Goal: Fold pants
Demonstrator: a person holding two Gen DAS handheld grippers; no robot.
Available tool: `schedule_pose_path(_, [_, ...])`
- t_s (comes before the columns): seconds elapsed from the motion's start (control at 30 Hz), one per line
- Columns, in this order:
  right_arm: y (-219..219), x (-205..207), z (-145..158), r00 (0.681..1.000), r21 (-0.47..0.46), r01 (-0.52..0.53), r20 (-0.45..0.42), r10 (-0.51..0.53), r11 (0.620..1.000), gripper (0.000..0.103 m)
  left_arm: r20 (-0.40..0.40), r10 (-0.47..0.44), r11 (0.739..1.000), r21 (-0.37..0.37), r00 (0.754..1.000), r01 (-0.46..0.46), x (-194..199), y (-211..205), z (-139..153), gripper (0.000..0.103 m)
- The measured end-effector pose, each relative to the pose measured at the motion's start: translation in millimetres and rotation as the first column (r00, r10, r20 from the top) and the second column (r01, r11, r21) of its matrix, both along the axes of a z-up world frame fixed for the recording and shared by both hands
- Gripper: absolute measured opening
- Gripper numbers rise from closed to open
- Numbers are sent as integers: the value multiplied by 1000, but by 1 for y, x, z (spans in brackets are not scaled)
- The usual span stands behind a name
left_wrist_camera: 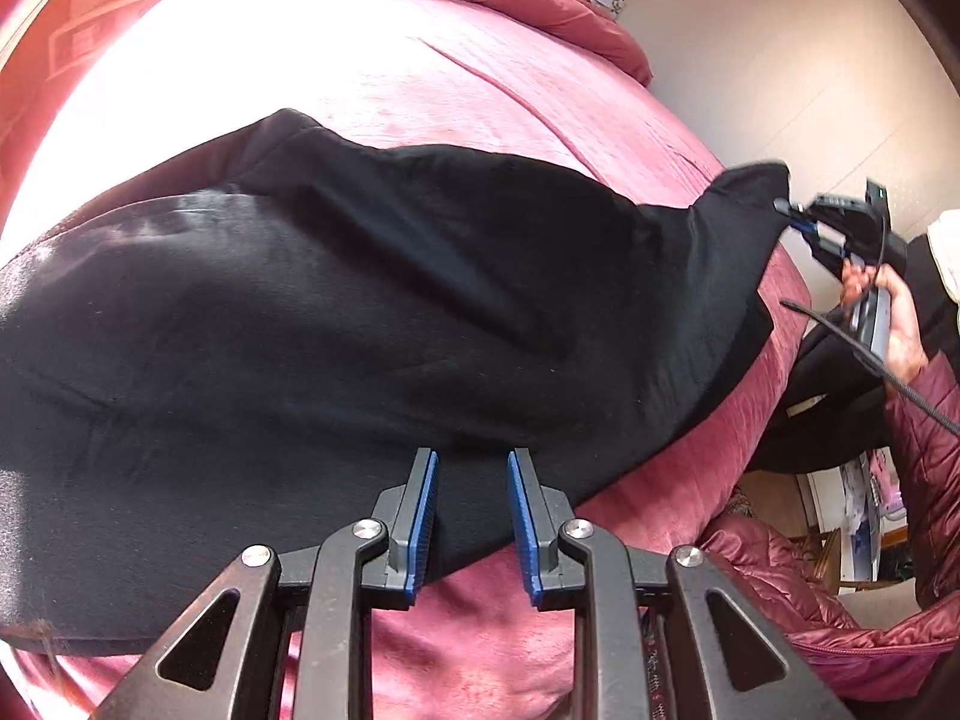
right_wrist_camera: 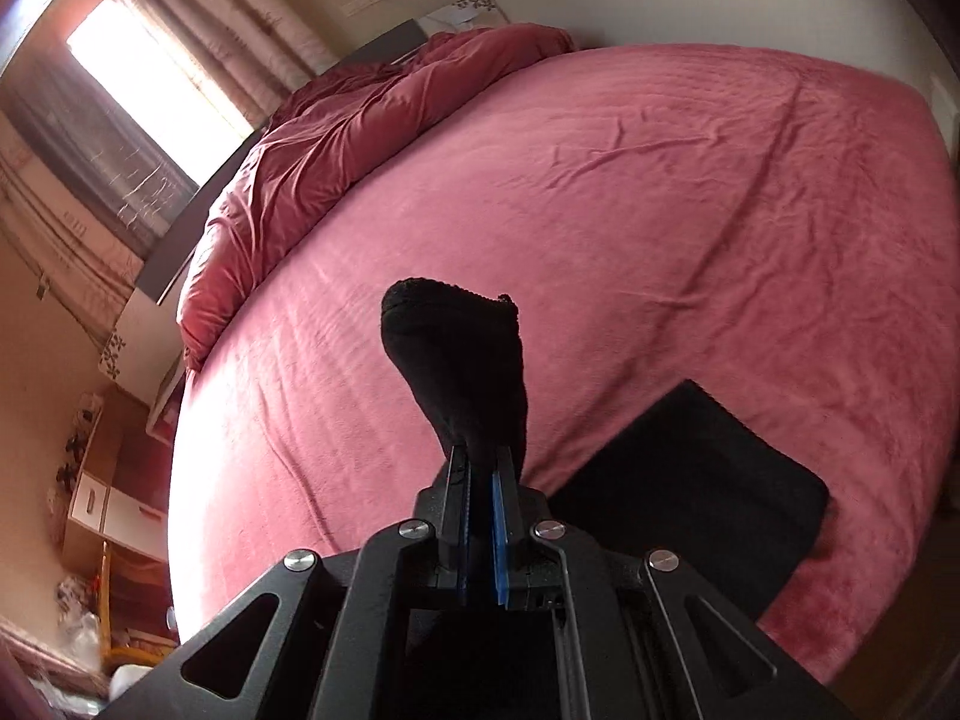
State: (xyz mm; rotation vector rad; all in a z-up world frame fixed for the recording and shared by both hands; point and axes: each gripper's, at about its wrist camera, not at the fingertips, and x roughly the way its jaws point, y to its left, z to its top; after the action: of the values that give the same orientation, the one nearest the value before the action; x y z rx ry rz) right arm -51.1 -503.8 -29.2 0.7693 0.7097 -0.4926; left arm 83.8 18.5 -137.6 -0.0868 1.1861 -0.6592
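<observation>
Black soft knit pants (left_wrist_camera: 372, 312) across pink velvet bed (left_wrist_camera: 456, 90), long axis left-right; right gripper (right_wrist_camera: 480, 468) clamping 1 raised end, left gripper (left_wrist_camera: 471, 480) narrowly parted over near edge.

- plain black knit fabric pants (left_wrist_camera: 336, 312), no print, on the bed
- dusty-pink plush bed cover (right_wrist_camera: 630, 192)
- rumpled darker rose quilt (right_wrist_camera: 336, 120) at the bed's head
- black metal grippers, blue ribbed pads (left_wrist_camera: 420, 534)
- maroon quilted puffer sleeve (left_wrist_camera: 924, 450) beside the bed
</observation>
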Motion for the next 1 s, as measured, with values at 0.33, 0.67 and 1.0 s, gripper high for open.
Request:
schedule_pose_path(0.33, [-35, -90, -75, 988, 136, 148, -55, -142, 980, 6, -4, -47, 998, 43, 999, 47, -3, -17, 6, 24])
schedule_pose_path(0.67, [-50, -106, -91, 980, 190, 199, -39, -195, 961, 15, -12, -68, 995, 67, 998, 69, 0, -29, 4, 24])
schedule_pose_path(1.0, [-74, -104, -87, 969, 212, 249, -48, -244, 945, 20, -16, -70, 995, 67, 997, 71, -4, -33, -3, 24])
